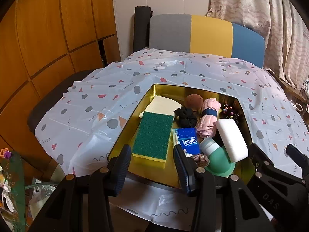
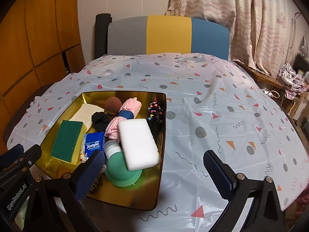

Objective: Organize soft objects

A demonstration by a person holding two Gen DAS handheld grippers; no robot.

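Two grippers hang at the near edge of the gold tray [image 1: 133, 112], both spread wide and holding nothing.

From the left wrist, the left gripper [image 1: 150, 166] points at the tray's near-left part, its gap just short of the green scouring sponge [image 1: 152, 135]. Right of the sponge, inside the tray, lie the blue tissue pack [image 1: 188, 140], a white foam block [image 1: 231, 139] leaning on a green bottle [image 1: 218, 158], a pink towel [image 1: 208, 119], a black scrunchie [image 1: 185, 117], a brown ball [image 1: 193, 102] and a cream sponge [image 1: 164, 106] at the far-left corner. Something brownish near the bottle may be another scrunchie; it is partly hidden.

From the right wrist, the right gripper [image 2: 152, 172] straddles the tray's near-right corner, one finger [image 2: 90, 172] over the tray's near side, the other [image 2: 218, 172] over the tablecloth [image 2: 231, 116] to the tray's right.

All the soft things already sit within the tray, which fits either a finished gathering or a pile awaiting sorting. Any grasp here should be light and centred, since sponge and foam squash, and the leaning block can slip if the bottle is nudged.
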